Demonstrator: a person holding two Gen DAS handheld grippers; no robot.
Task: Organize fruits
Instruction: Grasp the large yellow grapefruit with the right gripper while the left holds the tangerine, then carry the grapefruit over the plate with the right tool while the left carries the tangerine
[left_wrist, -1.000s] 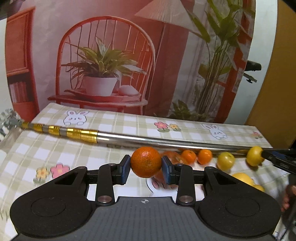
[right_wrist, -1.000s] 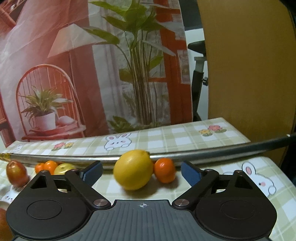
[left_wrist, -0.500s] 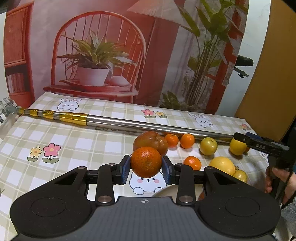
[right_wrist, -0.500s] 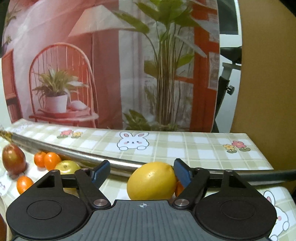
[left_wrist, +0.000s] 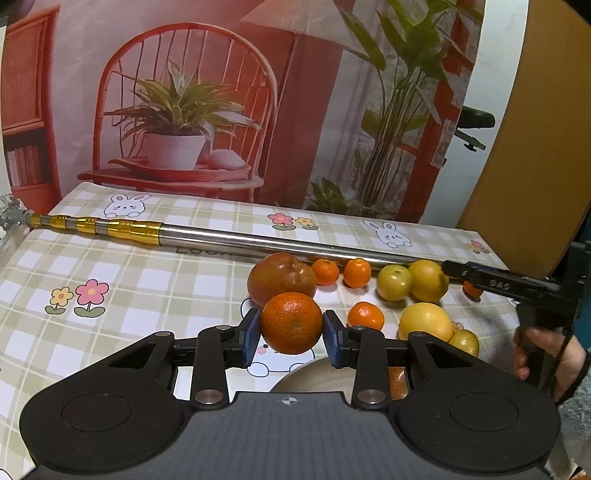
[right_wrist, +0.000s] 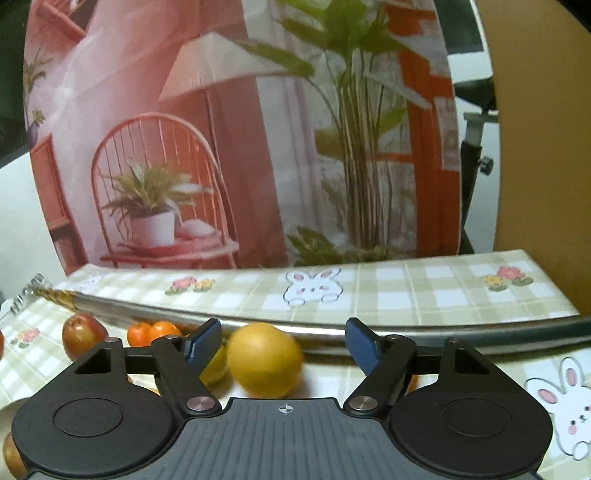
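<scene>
My left gripper (left_wrist: 291, 334) is shut on an orange (left_wrist: 291, 322) and holds it above the checked tablecloth, just past the rim of a beige plate (left_wrist: 314, 376). Behind it lie a red-brown apple (left_wrist: 280, 277), small mandarins (left_wrist: 325, 272), a yellow-green apple (left_wrist: 394, 282) and lemons (left_wrist: 426, 320). My right gripper (right_wrist: 283, 345) is open with a lemon (right_wrist: 265, 360) resting on the cloth between its fingers, nearer the left finger (right_wrist: 203, 341). The right gripper also shows in the left wrist view (left_wrist: 476, 275), beside that lemon (left_wrist: 427, 280).
A long steel pole with gold bands (left_wrist: 229, 242) lies across the table behind the fruit; it also shows in the right wrist view (right_wrist: 406, 330). A printed backdrop stands behind the table. A brown panel (left_wrist: 535, 147) is at the right.
My left gripper has risen and drawn back with the orange, bringing the plate rim into view. My right gripper has shifted along the table and opened wider around the lemon.
</scene>
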